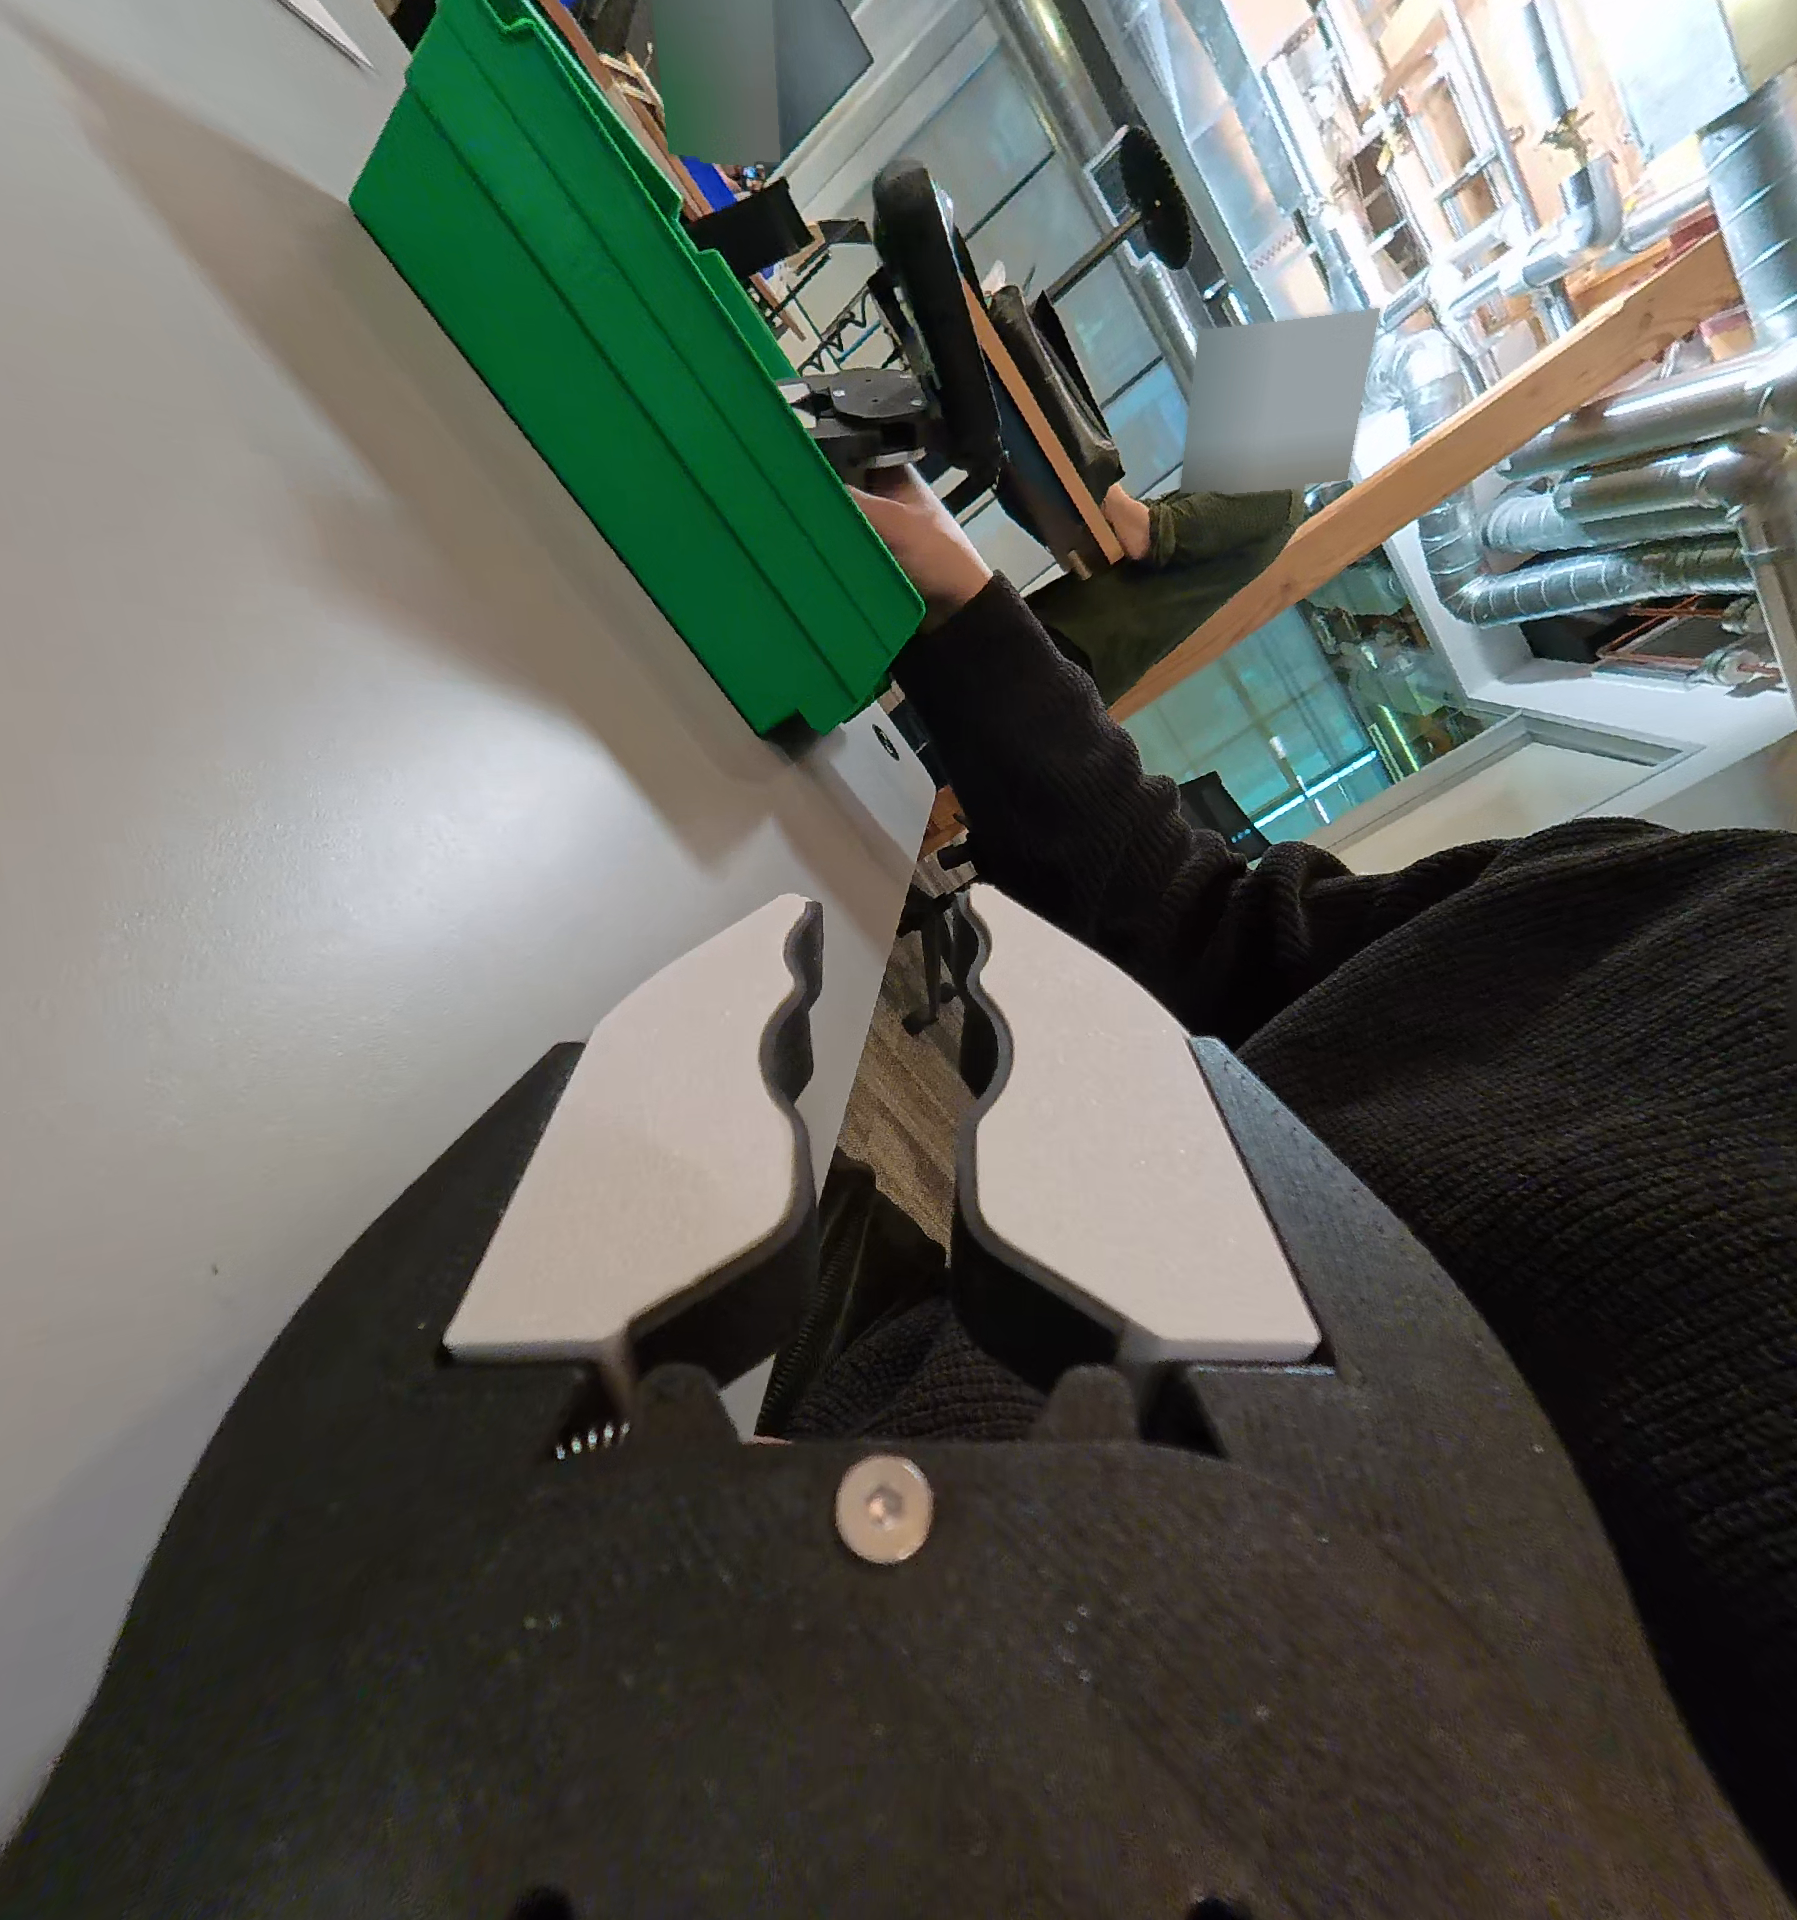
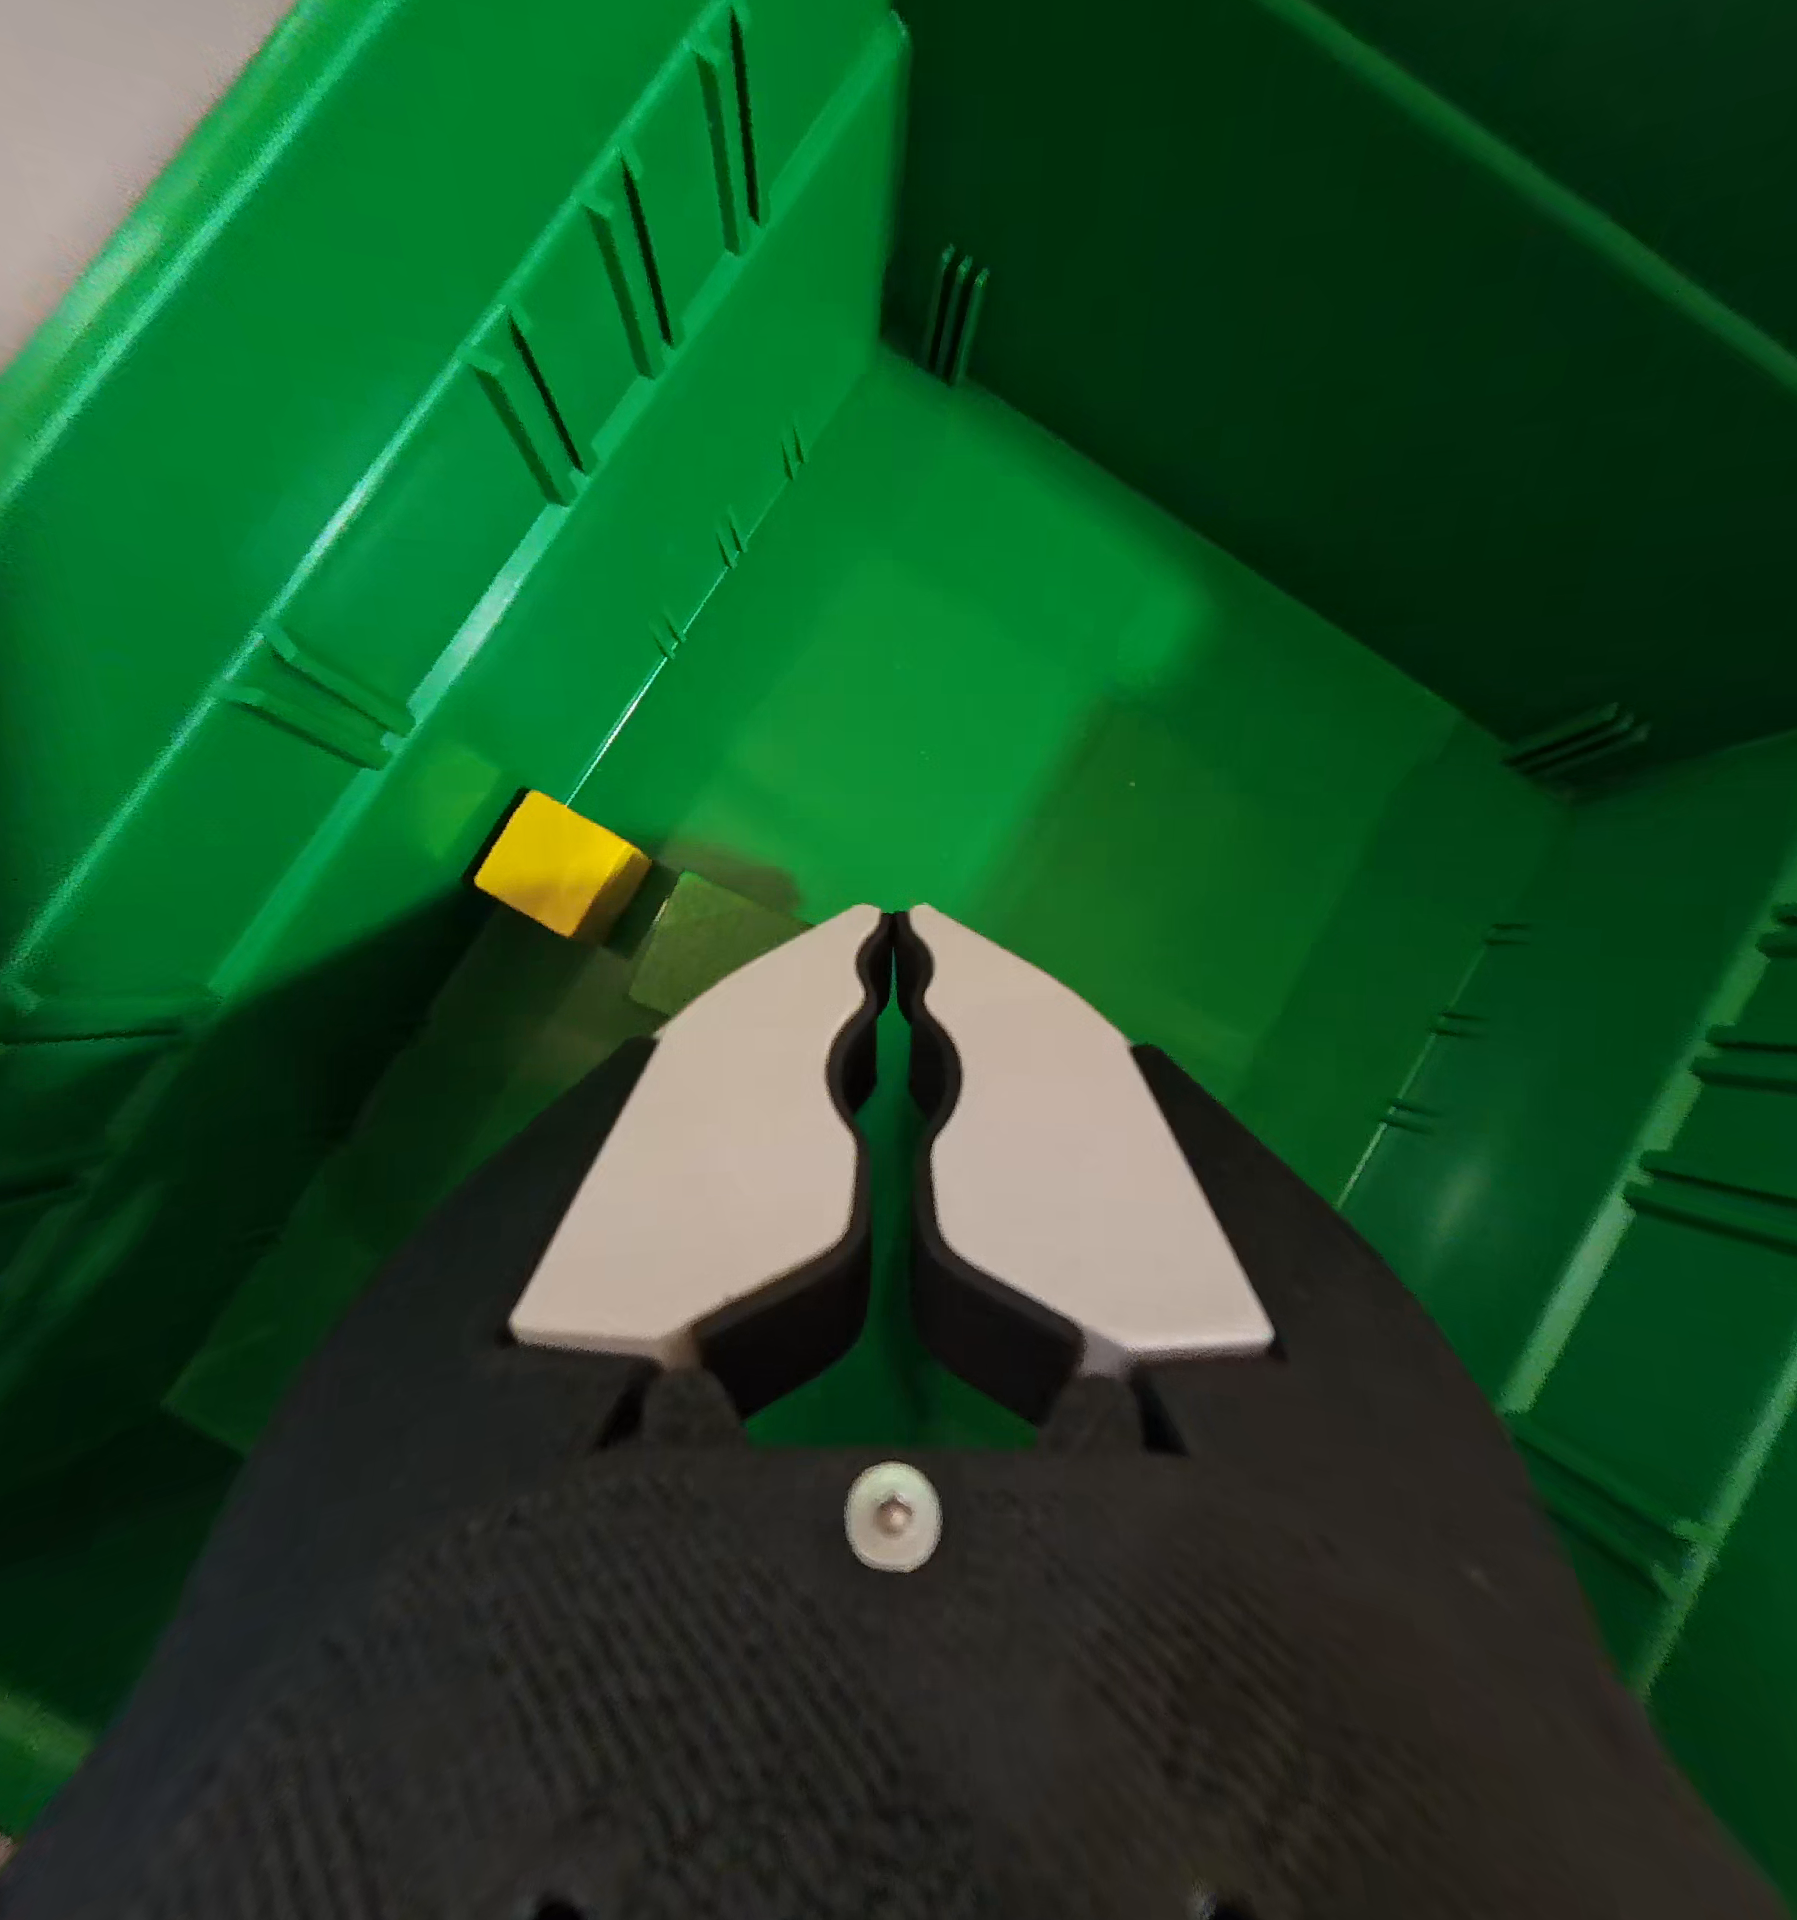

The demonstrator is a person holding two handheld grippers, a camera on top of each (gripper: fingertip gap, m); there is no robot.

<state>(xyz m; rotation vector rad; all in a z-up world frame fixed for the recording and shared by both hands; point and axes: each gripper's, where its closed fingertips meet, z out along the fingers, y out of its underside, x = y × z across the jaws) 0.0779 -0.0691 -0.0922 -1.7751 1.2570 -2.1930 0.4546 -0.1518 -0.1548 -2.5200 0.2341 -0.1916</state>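
At the near edge of the white table (image 1: pixel 250 831), the left gripper (image 1: pixel 889 920) is hanging tilted, its grey fingers (image 1: pixel 665 1122) parted around nothing, one over the tabletop and one past its rim. Farther right along that edge, a green bin (image 1: pixel 613 395) is sitting on the table, and a black-sleeved arm (image 1: pixel 1060 790) is reaching up behind it. Inside the green bin, the right gripper (image 2: pixel 894 914) is pointing down at the floor, its fingertips pressed together and gripping nothing. A yellow block (image 2: pixel 561 862) is lying against the bin's left wall, with a green block (image 2: pixel 712 951) just beside it, nearest the fingers.
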